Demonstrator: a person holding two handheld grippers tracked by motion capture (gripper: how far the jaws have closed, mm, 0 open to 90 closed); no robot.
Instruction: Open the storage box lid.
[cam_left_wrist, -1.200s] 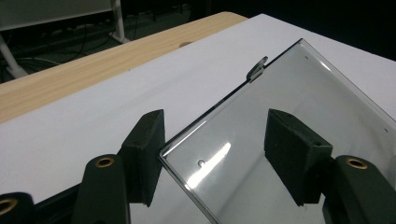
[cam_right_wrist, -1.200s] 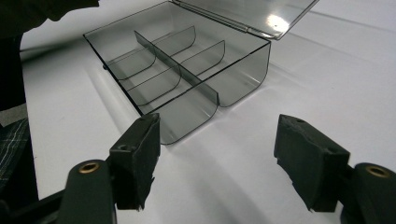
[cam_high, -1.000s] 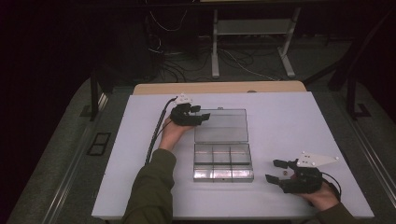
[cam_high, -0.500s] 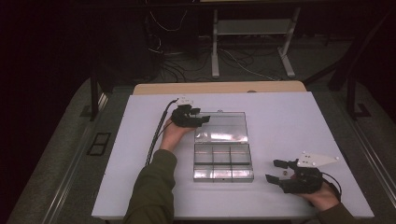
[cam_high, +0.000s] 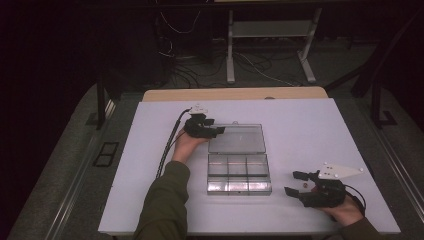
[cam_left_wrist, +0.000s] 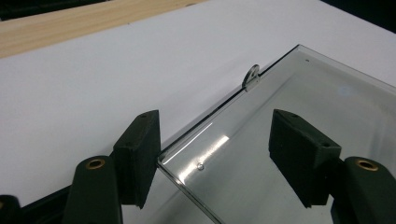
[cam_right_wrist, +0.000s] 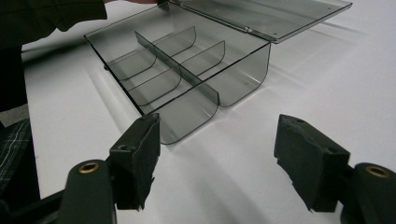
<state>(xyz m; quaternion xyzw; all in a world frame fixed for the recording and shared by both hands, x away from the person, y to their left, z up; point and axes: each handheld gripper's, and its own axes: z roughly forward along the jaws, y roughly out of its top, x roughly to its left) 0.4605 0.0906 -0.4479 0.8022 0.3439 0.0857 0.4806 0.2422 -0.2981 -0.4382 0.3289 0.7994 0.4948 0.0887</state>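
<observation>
Both grippers stand part-open, gripping nothing: the left gripper (cam_high: 218, 130) straddles the lid (cam_high: 236, 138) corner of the clear compartment box (cam_high: 239, 172); nudged carelessly, the lid could flip shut. The right gripper (cam_high: 294, 183) waits aside.

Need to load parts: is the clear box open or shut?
Open: the box has its lid folded flat back, and its compartments look empty.

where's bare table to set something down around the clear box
Bare white table between the clear box and the far right edge, and the left strip beyond the cable. Crowded at the lid by the left gripper; right gripper fills the near right.
</observation>
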